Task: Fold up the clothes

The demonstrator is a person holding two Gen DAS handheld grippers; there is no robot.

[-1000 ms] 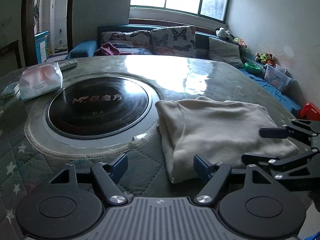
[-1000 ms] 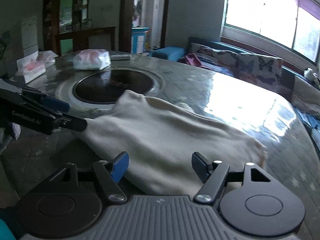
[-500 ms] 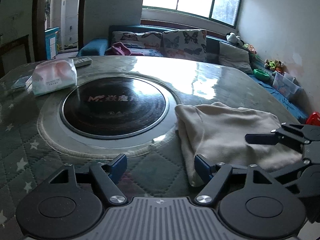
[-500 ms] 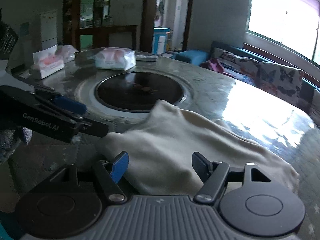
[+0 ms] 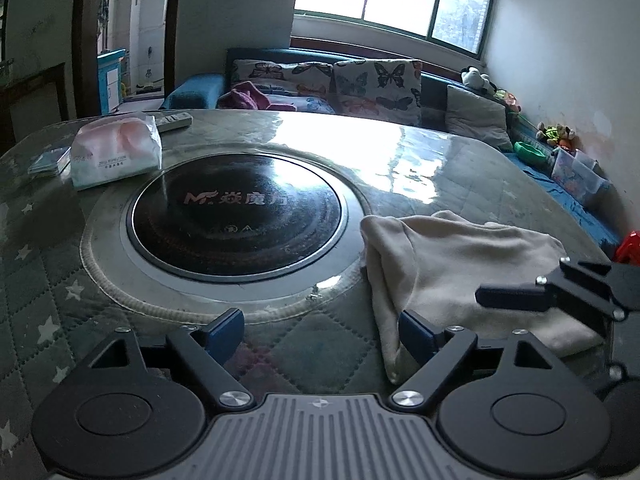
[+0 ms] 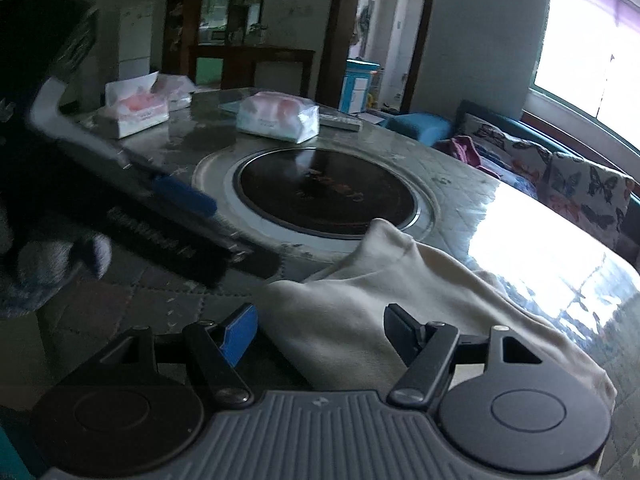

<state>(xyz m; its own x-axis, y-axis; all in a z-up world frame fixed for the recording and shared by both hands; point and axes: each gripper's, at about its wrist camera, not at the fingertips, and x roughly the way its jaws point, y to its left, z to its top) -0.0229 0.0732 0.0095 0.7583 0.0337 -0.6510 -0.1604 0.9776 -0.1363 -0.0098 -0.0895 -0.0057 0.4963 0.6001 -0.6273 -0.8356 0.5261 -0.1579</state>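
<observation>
A cream garment (image 5: 460, 268) lies folded in a compact pile on the quilted table, right of the round black cooktop (image 5: 236, 216). It also shows in the right wrist view (image 6: 400, 304). My left gripper (image 5: 322, 330) is open and empty, low over the table just left of the garment's near corner. My right gripper (image 6: 320, 334) is open and empty over the garment's near edge. In the left wrist view the right gripper's fingers (image 5: 516, 298) hang over the garment at the right. In the right wrist view the left gripper's fingers (image 6: 188, 196) appear blurred at the left.
A tissue pack (image 5: 116, 152), a remote (image 5: 174, 120) and a flat packet (image 5: 50, 162) lie at the table's far left. Another tissue box (image 6: 136, 110) stands further back. A sofa with butterfly cushions (image 5: 376, 80) runs behind the table. The table edge is close on the right.
Both grippers have pulled back and to the left from the garment. The garment stays folded on the table. Both grippers stay open.
</observation>
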